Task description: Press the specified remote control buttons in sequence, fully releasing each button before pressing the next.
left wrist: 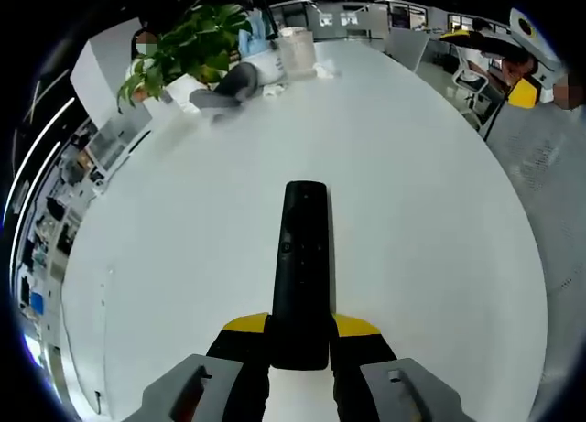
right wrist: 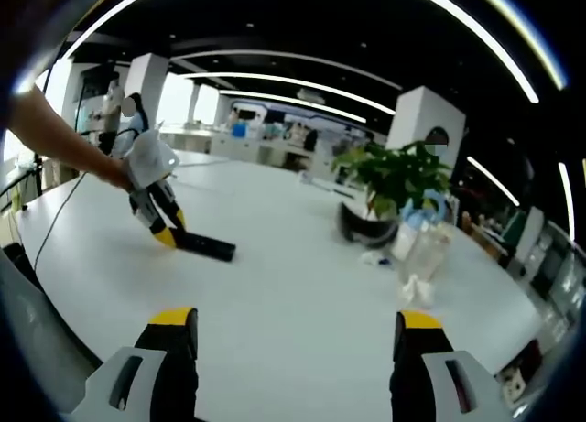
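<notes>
Left gripper (left wrist: pixel 300 344) was clamped on the near end of the remote (left wrist: pixel 302 266), which lay flat on the white table (left wrist: pixel 430 193). Right gripper (right wrist: pixel 298 349) hung wide, empty, well apart from the remote. No button was pressed yet; next, the right gripper needed to close in.

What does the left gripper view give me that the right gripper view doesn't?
Left gripper view: the remote's button face close up, its near end clamped between the left gripper's yellow-tipped jaws.

Right gripper view: the right gripper, jaws wide apart with nothing between them, well short of the remote; also the left gripper seen from outside, a hand on it.

Both: the remote lying on the white table, the potted plant and a clear container near it.
</notes>
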Motion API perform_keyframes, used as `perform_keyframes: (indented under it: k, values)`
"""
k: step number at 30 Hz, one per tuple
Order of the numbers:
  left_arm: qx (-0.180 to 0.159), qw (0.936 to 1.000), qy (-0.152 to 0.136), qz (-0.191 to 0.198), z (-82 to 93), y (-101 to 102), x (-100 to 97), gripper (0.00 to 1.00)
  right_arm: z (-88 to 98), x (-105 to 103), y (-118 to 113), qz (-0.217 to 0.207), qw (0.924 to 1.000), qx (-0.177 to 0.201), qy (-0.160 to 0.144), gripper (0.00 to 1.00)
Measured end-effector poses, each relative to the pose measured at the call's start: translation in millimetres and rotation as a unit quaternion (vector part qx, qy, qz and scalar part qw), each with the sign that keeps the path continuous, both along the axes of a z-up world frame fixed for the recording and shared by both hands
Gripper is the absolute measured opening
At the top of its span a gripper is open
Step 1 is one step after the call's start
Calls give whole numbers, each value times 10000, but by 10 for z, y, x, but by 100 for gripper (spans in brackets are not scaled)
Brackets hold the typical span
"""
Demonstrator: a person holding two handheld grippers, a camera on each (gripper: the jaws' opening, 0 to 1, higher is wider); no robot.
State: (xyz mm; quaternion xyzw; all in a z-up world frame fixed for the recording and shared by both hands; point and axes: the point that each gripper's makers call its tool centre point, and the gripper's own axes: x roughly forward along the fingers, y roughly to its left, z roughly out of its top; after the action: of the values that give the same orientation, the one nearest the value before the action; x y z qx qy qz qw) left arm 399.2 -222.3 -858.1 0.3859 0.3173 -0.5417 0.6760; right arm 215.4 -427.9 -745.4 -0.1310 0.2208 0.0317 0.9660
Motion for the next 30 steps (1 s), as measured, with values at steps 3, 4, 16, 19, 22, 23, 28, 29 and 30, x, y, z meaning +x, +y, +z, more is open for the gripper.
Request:
perform_keyframes:
  k: [3,4,16,19,22,23,28,29,30]
  values:
    - [58,10000,-52,-30,7,-8,74,24,-7,-1,1,0,10000,1,20,87]
    - [73,9999,-78,-40,6,-8,85,24,-9,-2,2,3,10000,-6,30,87]
    - [242,9995,-147,-104,7,27,335,24,-34,-6,-6,-11,10000,-27,95,86]
    - [286,9993,-184,-124,-2,33,381,24,-47,-9,-1,3,9999,-40,134,86]
    - [375,9989,-235,-163,8,48,441,24,-60,-12,2,9,9998,-48,171,86]
    - [370,9989,-242,-170,15,51,458,24,-64,-12,1,8,9998,-51,178,86]
    - [351,9992,-46,-161,-5,42,487,24,-72,-14,1,8,9998,-52,206,86]
    - [355,9993,31,-146,-10,40,495,24,-74,-14,2,10,9998,-53,209,86]
    - [357,9993,83,-114,-13,43,486,24,-77,-14,5,20,9998,-50,215,86]
